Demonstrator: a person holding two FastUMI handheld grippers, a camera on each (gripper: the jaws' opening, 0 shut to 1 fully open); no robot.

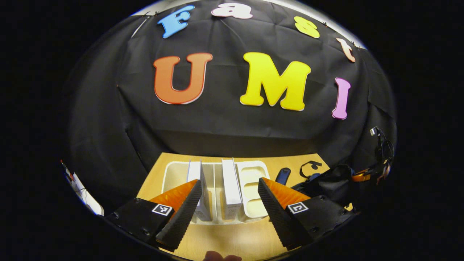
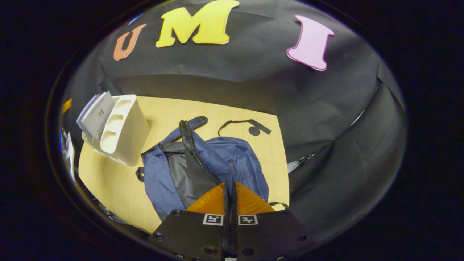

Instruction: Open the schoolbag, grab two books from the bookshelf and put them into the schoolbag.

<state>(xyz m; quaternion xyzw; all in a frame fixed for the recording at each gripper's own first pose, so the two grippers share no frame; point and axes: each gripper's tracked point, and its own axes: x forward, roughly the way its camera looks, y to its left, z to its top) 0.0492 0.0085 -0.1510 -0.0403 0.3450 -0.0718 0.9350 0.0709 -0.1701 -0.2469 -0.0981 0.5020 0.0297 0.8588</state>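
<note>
In the left gripper view my left gripper (image 1: 228, 212) is open, low over the table in front of a cream bookshelf (image 1: 253, 181). Two white books stand in it: one (image 1: 197, 188) by my left finger, the other (image 1: 231, 186) in line with the gap between my fingers. The schoolbag (image 1: 326, 183) shows dark at the right. In the right gripper view the blue schoolbag (image 2: 239, 159) lies unzipped with its grey lining (image 2: 179, 174) showing. My right gripper (image 2: 229, 190) is shut on its raised zip edge (image 2: 194, 148). The bookshelf (image 2: 127, 134) with books (image 2: 96, 116) stands at the left.
The wooden table (image 2: 108, 181) ends close behind the shelf at the black cloth wall. A black strap (image 2: 246, 123) of the bag lies loose on the table beyond it. The other gripper (image 1: 362, 177) with its cable shows at the far right of the left gripper view.
</note>
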